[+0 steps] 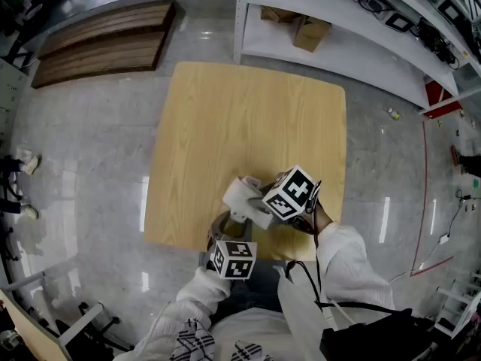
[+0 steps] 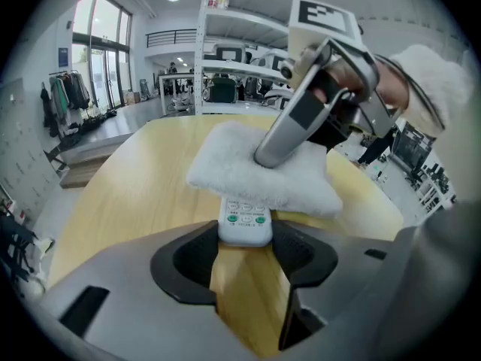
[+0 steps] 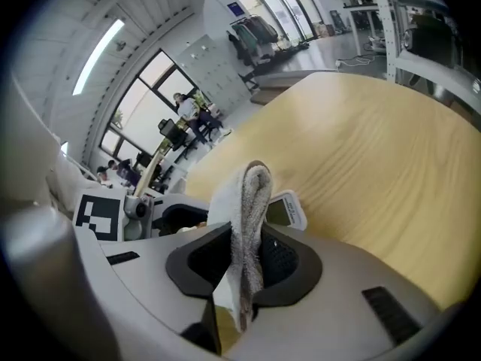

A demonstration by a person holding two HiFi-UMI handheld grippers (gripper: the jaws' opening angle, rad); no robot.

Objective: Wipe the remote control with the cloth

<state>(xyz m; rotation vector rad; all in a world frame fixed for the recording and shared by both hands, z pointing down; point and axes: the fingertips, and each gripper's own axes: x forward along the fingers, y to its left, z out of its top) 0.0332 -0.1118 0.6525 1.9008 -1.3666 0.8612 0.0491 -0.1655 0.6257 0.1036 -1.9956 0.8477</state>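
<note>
The white remote control (image 2: 245, 228) shows its button end between the jaws of my left gripper (image 2: 244, 241), which is shut on it just above the wooden table (image 2: 143, 194). A folded white cloth (image 2: 259, 175) lies over the rest of the remote. My right gripper (image 3: 244, 256) is shut on the cloth (image 3: 249, 209) and presses it down onto the remote, whose screen end (image 3: 286, 210) pokes out beside the cloth. In the head view both grippers meet at the table's near edge, under the cloth (image 1: 243, 195).
The light wooden table (image 1: 240, 126) stretches away beyond the grippers. White metal shelving (image 1: 338, 28) with cardboard boxes stands behind it at the right. Wooden pallets (image 1: 105, 40) lie on the floor at the far left.
</note>
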